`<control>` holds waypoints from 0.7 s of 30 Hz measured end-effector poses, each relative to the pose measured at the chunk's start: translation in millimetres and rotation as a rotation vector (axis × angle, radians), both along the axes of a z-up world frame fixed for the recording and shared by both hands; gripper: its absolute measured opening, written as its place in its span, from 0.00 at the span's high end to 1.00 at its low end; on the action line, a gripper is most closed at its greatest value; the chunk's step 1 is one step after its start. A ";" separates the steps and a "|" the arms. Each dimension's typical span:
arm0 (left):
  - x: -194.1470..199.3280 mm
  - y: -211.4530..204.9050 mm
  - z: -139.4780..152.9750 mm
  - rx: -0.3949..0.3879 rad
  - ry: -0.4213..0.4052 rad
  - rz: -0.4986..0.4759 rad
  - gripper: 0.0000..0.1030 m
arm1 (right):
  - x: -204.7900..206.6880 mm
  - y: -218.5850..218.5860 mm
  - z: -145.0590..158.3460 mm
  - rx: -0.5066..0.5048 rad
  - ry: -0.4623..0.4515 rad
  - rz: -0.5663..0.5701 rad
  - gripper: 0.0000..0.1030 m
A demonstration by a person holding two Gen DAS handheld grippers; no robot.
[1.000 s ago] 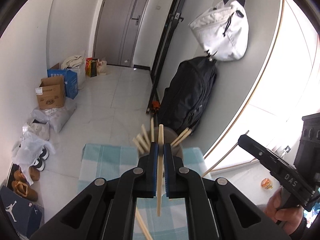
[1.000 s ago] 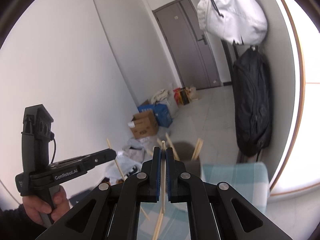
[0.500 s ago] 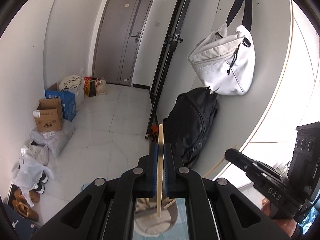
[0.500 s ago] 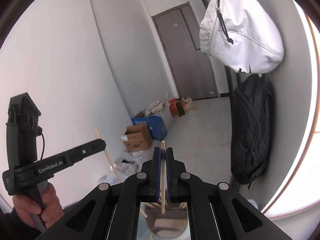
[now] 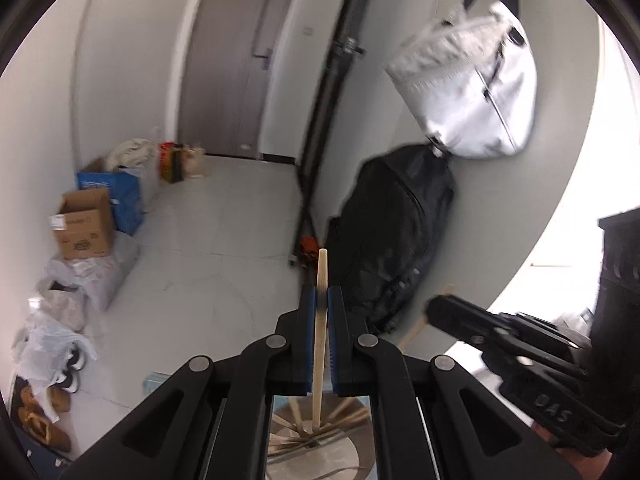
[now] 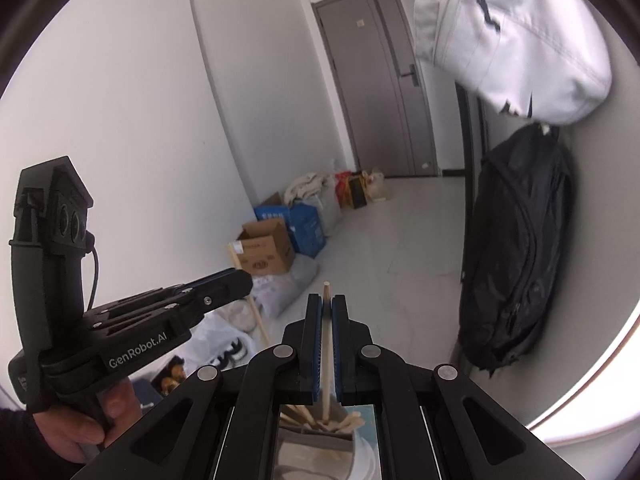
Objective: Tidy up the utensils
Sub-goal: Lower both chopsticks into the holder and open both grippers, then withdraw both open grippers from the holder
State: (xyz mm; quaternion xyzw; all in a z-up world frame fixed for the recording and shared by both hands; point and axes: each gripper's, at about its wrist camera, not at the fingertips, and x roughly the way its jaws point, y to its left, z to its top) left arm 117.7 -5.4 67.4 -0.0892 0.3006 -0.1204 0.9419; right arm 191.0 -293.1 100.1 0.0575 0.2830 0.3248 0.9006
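Both grippers, left gripper and right gripper, are each clamping an upright pale wooden chopstick directly above the round chopstick-filled holder.

Under both claws the holder is crowded with splayed chopsticks, leaving narrow gaps. The right claw sits close beside the left claw, little room between. A black backpack and white bag line the right wall; floor ahead is open.

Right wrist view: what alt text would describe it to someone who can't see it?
The right gripper, shut on a wooden chopstick, hangs above a holder of more chopsticks. The left gripper grips another chopstick nearby, in a hallway.
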 end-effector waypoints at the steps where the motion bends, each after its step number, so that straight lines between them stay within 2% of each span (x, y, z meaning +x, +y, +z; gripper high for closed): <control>1: -0.1 -2.4 -1.4 0.008 0.000 -0.003 0.99 | 0.7 0.9 -6.7 -0.005 0.013 0.002 0.96; 7: -0.2 -10.8 -14.6 0.044 0.044 -0.070 0.99 | -1.4 5.7 -31.7 -0.023 0.062 0.020 0.96; 11: 4.5 -12.5 -23.9 0.042 0.119 -0.127 0.98 | -2.4 10.6 -43.5 -0.036 0.085 0.036 0.94; 15: 8.8 0.2 -25.7 -0.028 0.207 -0.131 0.98 | -0.5 14.8 -55.0 -0.041 0.131 0.047 0.92; 18: 3.3 12.3 -15.4 -0.068 0.209 -0.107 0.97 | -5.9 11.1 -57.9 -0.025 0.143 0.051 0.90; 19: -0.5 12.9 -11.9 -0.058 0.198 -0.101 0.95 | -10.9 10.1 -56.8 -0.012 0.137 0.066 0.89; 20: -5.4 14.0 -8.0 -0.047 0.185 -0.097 0.91 | -15.8 9.0 -55.2 -0.007 0.127 0.076 0.81; 21: -9.3 15.1 -4.3 -0.045 0.177 -0.097 0.88 | -19.8 8.5 -53.9 -0.006 0.117 0.077 0.70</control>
